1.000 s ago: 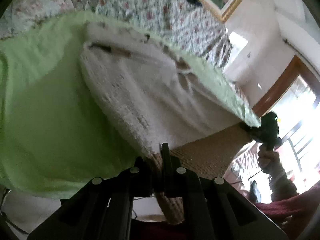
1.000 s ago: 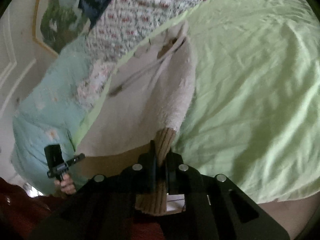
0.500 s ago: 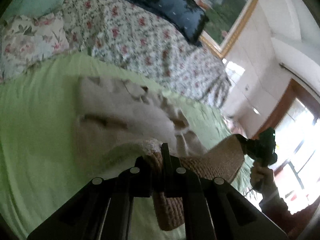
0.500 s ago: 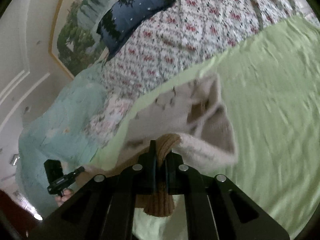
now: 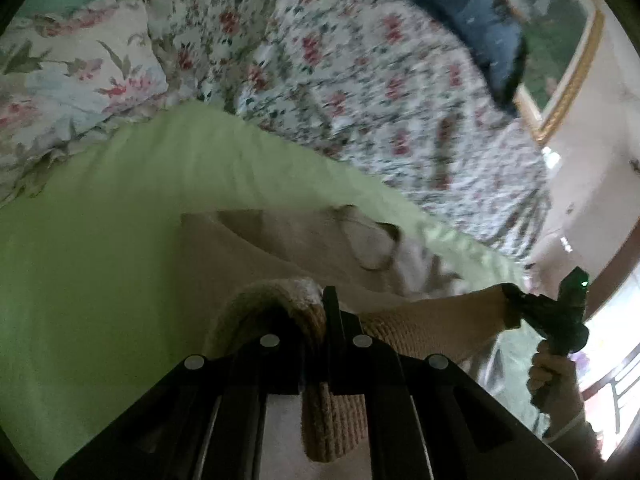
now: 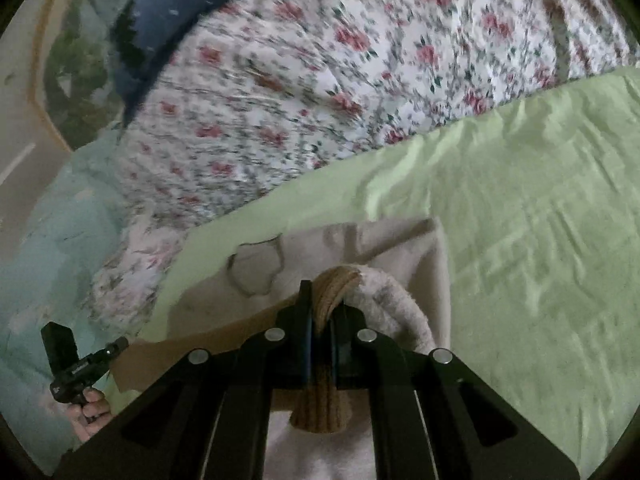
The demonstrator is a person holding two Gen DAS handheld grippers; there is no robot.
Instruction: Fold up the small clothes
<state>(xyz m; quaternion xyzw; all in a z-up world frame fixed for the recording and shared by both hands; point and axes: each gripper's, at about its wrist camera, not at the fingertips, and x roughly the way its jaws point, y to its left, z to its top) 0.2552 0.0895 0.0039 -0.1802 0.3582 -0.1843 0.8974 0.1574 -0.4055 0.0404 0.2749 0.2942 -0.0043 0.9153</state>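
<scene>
I see the green sheet [image 6: 540, 240] filling the bed from 12 to 3 o'clock of the right camera, the beige garment [image 6: 360, 248] lying on it dead ahead at 12 o'clock; its ribbed hem [image 5: 432, 320] runs crosswise between my two tools. My left gripper [image 5: 326, 320] and right gripper [image 6: 320, 316] are each clamped on a hem corner, so I judge both equally near for carrying the hem forward.
</scene>
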